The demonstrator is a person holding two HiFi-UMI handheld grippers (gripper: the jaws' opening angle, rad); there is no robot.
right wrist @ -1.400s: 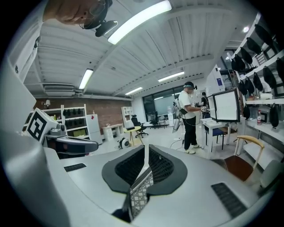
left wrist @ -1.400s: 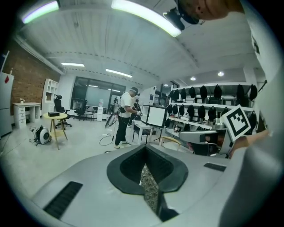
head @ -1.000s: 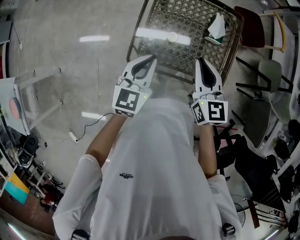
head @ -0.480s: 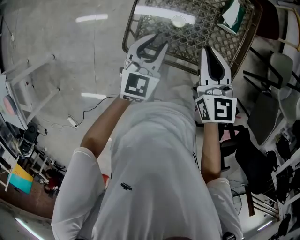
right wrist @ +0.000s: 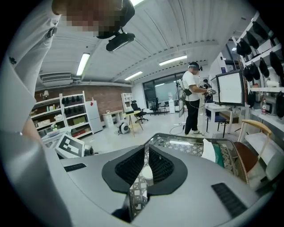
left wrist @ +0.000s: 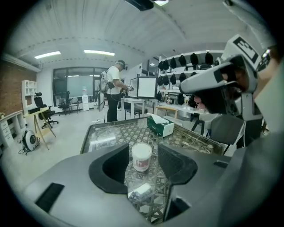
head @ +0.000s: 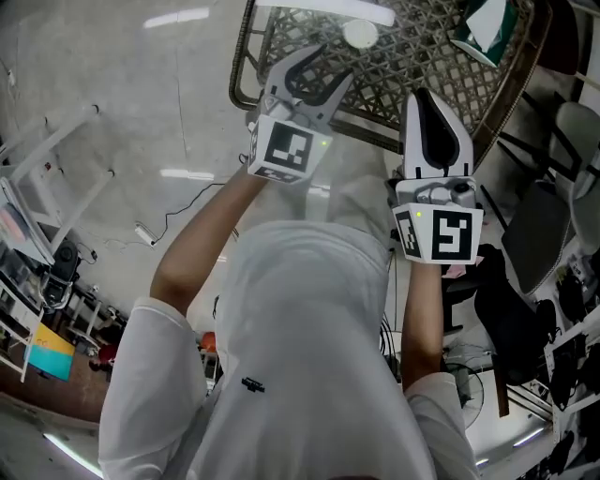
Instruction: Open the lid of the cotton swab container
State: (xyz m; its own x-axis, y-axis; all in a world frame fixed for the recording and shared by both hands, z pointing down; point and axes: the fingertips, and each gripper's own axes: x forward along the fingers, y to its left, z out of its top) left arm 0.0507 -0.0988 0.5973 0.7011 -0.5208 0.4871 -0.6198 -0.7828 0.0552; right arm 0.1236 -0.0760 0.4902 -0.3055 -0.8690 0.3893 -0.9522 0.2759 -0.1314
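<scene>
The cotton swab container [head: 359, 34] is a small white round tub with a white lid, standing on the lattice-patterned glass table [head: 412, 70]. My left gripper [head: 319, 71] hovers over the table's near edge, just short of the tub. Its jaws are opening and nothing is between them. In the left gripper view the tub [left wrist: 141, 157] shows upright beyond the spread jaws, lid on. My right gripper [head: 429, 101] is shut and empty, to the right and nearer to me. Through its narrow gap a sliver of the tub [right wrist: 146, 174] shows.
A green tissue box [head: 487, 23] lies at the table's far right, also seen as the tissue box [left wrist: 160, 124]. Chairs [head: 539, 244] crowd the right side. A white frame [head: 56, 178] stands on the floor at left. A person [left wrist: 113, 95] works at desks in the background.
The left gripper's jaws have gone from shut to spread apart, and it has moved forward over the table edge toward the tub. The right gripper stayed shut and shifted slightly.
</scene>
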